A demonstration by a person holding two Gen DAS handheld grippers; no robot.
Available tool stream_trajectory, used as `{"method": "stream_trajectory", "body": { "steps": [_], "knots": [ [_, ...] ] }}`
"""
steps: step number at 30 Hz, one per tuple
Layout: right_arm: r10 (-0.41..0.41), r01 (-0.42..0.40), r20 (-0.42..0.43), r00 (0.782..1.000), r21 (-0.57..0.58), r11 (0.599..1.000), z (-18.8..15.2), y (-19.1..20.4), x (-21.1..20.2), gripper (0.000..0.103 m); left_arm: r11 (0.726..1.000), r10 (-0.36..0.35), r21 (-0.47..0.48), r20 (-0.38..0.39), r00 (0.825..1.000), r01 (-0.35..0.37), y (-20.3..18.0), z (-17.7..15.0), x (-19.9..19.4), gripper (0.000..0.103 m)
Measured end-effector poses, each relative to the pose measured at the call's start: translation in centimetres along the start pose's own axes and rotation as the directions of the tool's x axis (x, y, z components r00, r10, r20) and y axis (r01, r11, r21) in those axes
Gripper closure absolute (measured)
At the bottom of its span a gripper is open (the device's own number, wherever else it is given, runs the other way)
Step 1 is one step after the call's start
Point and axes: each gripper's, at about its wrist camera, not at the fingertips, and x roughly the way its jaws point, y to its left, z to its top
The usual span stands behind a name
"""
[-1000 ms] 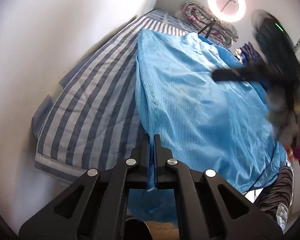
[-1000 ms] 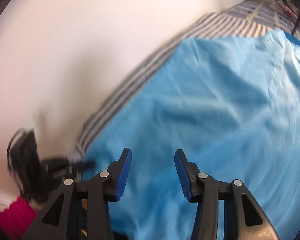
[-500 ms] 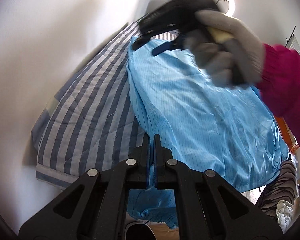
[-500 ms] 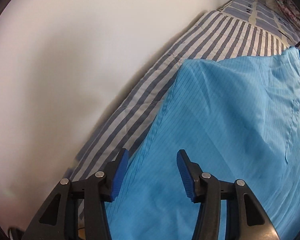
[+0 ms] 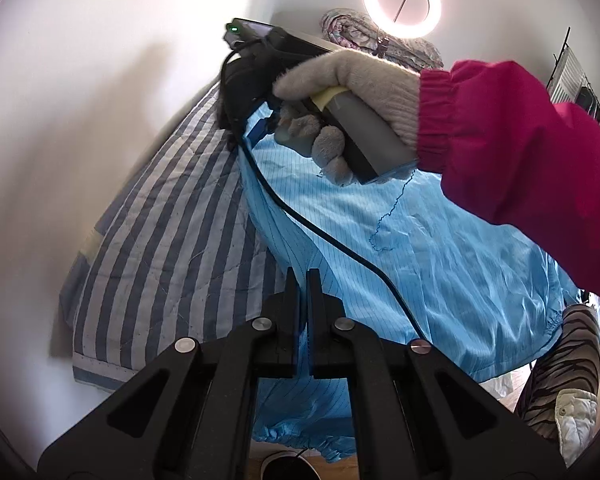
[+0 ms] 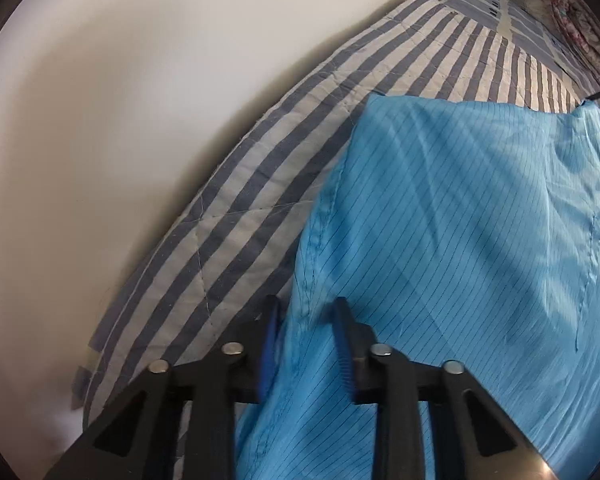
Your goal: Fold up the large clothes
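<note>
Swinging across from the far side, my right claw (image 6: 305, 334) has come down on the long edge of the blue garment (image 6: 460, 240), its jaws just closing with the seam between them; whether the pads bite yet I cannot tell. My left claw (image 5: 303, 300) sits pinched tight on the near hem, which hangs off the bed's end just under it. Risk now: if the right jaws catch only a thin sliver of that slippery cloth, it slides out as I lift and the fold goes crooked. Beyond the left claw, the black cable (image 5: 340, 248) trails over the cloth and could drag it. Count: two claws, one garment, one striped quilt (image 5: 160, 240), one gloved hand (image 5: 348, 92), one ring light (image 5: 402, 4) farthest off.
</note>
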Motion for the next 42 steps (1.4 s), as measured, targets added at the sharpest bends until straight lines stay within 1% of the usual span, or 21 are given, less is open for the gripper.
{"method": "stream_trajectory", "body": {
  "steps": [1, 2, 6, 10, 13, 18, 20, 23, 24, 27, 30, 32, 35, 38, 40, 42],
  "knots": [
    [0.022, -0.022, 0.009, 1.0, 0.016, 1.0, -0.1, -0.5, -0.3, 0.1, 1.0, 0.0, 0.003, 0.002, 1.0, 0.0, -0.1, 0.0, -0.1, 0.103],
    [0.044, -0.045, 0.021, 0.999, 0.024, 0.999, -0.2, -1.1, -0.7, 0.102, 1.0, 0.001, 0.008, 0.004, 1.0, -0.001, -0.3, 0.0, -0.1, 0.103],
    [0.122, -0.127, 0.09, 0.988, 0.045, 0.991, -0.9, -3.7, -2.9, 0.103, 0.998, 0.014, 0.065, 0.014, 1.0, -0.015, -1.7, 0.3, -0.7, 0.103],
    [0.201, -0.215, 0.16, 0.966, 0.077, 0.974, -2.1, -6.5, -5.5, 0.103, 0.992, 0.019, 0.127, 0.032, 0.999, -0.023, -3.9, 0.5, -1.1, 0.103],
    [0.247, -0.273, 0.221, 0.943, 0.093, 0.957, -3.5, -9.1, -7.6, 0.103, 0.987, 0.006, 0.157, 0.035, 0.999, -0.012, -5.4, 0.8, -1.3, 0.103],
    [0.292, -0.346, 0.306, 0.906, 0.137, 0.928, -6.2, -13.5, -10.2, 0.103, 0.975, -0.02, 0.222, 0.027, 0.999, 0.013, -8.5, 0.8, -1.5, 0.103],
    [0.305, -0.376, 0.342, 0.889, 0.162, 0.912, -8.1, -15.6, -10.9, 0.103, 0.968, -0.033, 0.249, 0.017, 0.999, 0.027, -9.9, 0.7, -1.4, 0.103],
    [0.297, -0.394, 0.378, 0.877, 0.21, 0.895, -10.2, -18.3, -11.2, 0.103, 0.957, -0.052, 0.287, -0.006, 0.999, 0.051, -12.1, 0.5, -0.6, 0.103],
    [0.293, -0.399, 0.386, 0.875, 0.232, 0.887, -11.1, -19.8, -11.2, 0.103, 0.953, -0.058, 0.296, -0.014, 0.998, 0.06, -12.7, 0.5, -0.3, 0.103],
    [0.283, -0.416, 0.401, 0.871, 0.3, 0.858, -13.1, -22.4, -10.8, 0.103, 0.938, -0.079, 0.333, -0.052, 0.996, 0.092, -15.0, 0.1, 1.2, 0.103],
    [0.275, -0.43, 0.408, 0.87, 0.357, 0.829, -15.0, -25.3, -9.4, 0.103, 0.923, -0.088, 0.368, -0.092, 0.992, 0.116, -17.0, -0.5, 2.6, 0.103],
    [0.264, -0.421, 0.396, 0.88, 0.39, 0.819, -16.0, -26.9, -8.1, 0.103, 0.918, -0.088, 0.377, -0.117, 0.989, 0.126, -18.0, -0.9, 3.5, 0.103],
    [0.244, -0.4, 0.373, 0.895, 0.429, 0.81, -16.7, -28.5, -6.5, 0.103, 0.918, -0.093, 0.37, -0.154, 0.984, 0.144, -18.9, -1.5, 5.0, 0.103],
    [0.237, -0.391, 0.361, 0.902, 0.45, 0.803, -16.8, -29.5, -5.6, 0.103, 0.919, -0.091, 0.362, -0.183, 0.979, 0.153, -19.3, -2.0, 6.0, 0.103],
    [0.23, -0.382, 0.357, 0.906, 0.449, 0.808, -16.8, -29.4, -5.7, 0.103, 0.92, -0.104, 0.353, -0.202, 0.974, 0.171, -19.5, -2.2, 6.2, 0.103],
    [0.223, -0.372, 0.353, 0.909, 0.439, 0.818, -16.4, -29.6, -5.3, 0.103, 0.922, -0.101, 0.35, -0.202, 0.974, 0.168, -19.5, -2.3, 5.9, 0.103]
  ]
}}
